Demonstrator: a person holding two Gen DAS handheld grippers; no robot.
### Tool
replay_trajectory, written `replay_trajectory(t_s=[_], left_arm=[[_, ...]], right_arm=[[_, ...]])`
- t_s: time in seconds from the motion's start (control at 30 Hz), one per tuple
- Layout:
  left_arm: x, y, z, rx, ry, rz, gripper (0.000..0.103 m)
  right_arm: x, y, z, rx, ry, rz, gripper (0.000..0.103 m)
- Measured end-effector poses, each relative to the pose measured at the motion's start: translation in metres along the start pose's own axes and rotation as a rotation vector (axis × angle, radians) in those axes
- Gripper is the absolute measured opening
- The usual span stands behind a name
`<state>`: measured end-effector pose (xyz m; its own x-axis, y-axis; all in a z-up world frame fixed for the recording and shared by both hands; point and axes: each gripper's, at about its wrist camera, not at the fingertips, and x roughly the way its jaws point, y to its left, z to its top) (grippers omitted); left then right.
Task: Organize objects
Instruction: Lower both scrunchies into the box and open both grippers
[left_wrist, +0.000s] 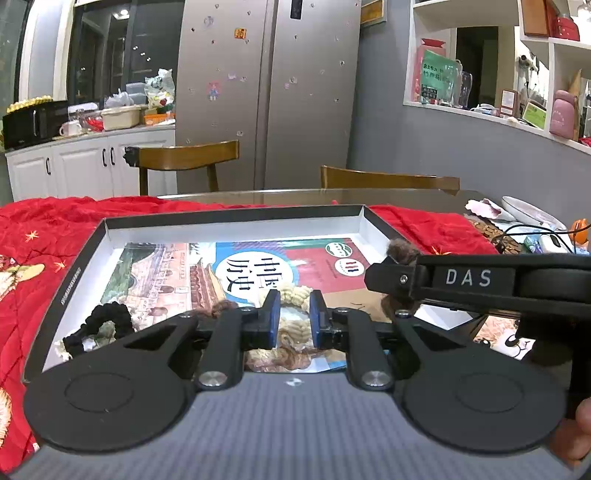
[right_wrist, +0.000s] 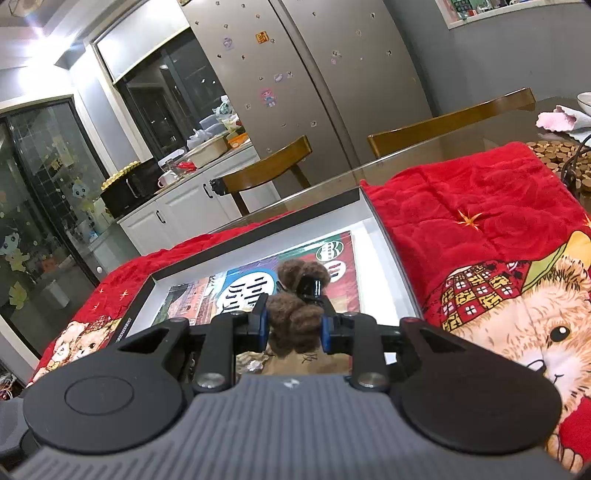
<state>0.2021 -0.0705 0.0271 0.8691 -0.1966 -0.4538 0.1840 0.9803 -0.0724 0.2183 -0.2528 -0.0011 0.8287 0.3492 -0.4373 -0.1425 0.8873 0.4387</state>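
A shallow black-and-white box lid (left_wrist: 88, 254) lies on a red blanket and holds a printed sheet and several hair ties. My left gripper (left_wrist: 292, 314) is over the lid's near edge, its blue pads on either side of a cream braided hair tie (left_wrist: 291, 295) with a small gap. A black scrunchie (left_wrist: 107, 321) lies at the lid's near left. My right gripper (right_wrist: 293, 323) is shut on a fuzzy brown hair clip (right_wrist: 295, 317), held above the lid (right_wrist: 258, 236). That gripper also shows in the left wrist view (left_wrist: 391, 277) at the right.
The red blanket (right_wrist: 461, 206) with a hamster print covers the table. Two wooden chairs (left_wrist: 184, 158) stand at the far side before a steel fridge (left_wrist: 266, 92). A plate, a pink cloth, cables and a wooden trivet (left_wrist: 491, 229) lie at the far right.
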Motion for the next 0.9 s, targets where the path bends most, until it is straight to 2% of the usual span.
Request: replay_trajectory(t_s=[0.07,0.17,0.23,0.3,0.47,0.57,0.63,0.77,0.9], left_arm=[[0.0,0.001,0.001,-0.013,0.004,-0.003,0.035],[-0.001,0.005,0.003,-0.033,-0.003,-0.014,0.055],[-0.003,0.007,0.004,-0.036,-0.007,-0.027,0.056],[-0.005,0.007,0.006,-0.029,-0.007,-0.035,0.057],[-0.014,0.01,0.011,-0.029,-0.029,-0.038,0.062],[-0.021,0.015,0.019,-0.054,-0.052,-0.042,0.067],[-0.025,0.02,0.024,-0.083,-0.058,-0.048,0.069],[-0.03,0.026,0.033,-0.104,-0.045,-0.061,0.069],[-0.047,0.031,0.05,-0.069,-0.062,-0.074,0.069]], right_arm=[[-0.001,-0.001,0.001,0.007,0.001,0.008,0.034],[-0.003,-0.001,0.002,0.014,-0.008,0.015,0.047],[-0.005,-0.001,0.003,0.02,-0.019,0.016,0.05],[-0.009,-0.002,0.005,0.034,-0.03,0.021,0.058],[-0.022,-0.002,0.01,0.053,-0.073,0.046,0.065],[-0.032,0.002,0.012,0.05,-0.111,0.056,0.074],[-0.038,0.005,0.014,0.043,-0.127,0.066,0.077],[-0.05,0.011,0.018,0.027,-0.171,0.064,0.085],[-0.065,0.022,0.019,-0.01,-0.226,0.068,0.096]])
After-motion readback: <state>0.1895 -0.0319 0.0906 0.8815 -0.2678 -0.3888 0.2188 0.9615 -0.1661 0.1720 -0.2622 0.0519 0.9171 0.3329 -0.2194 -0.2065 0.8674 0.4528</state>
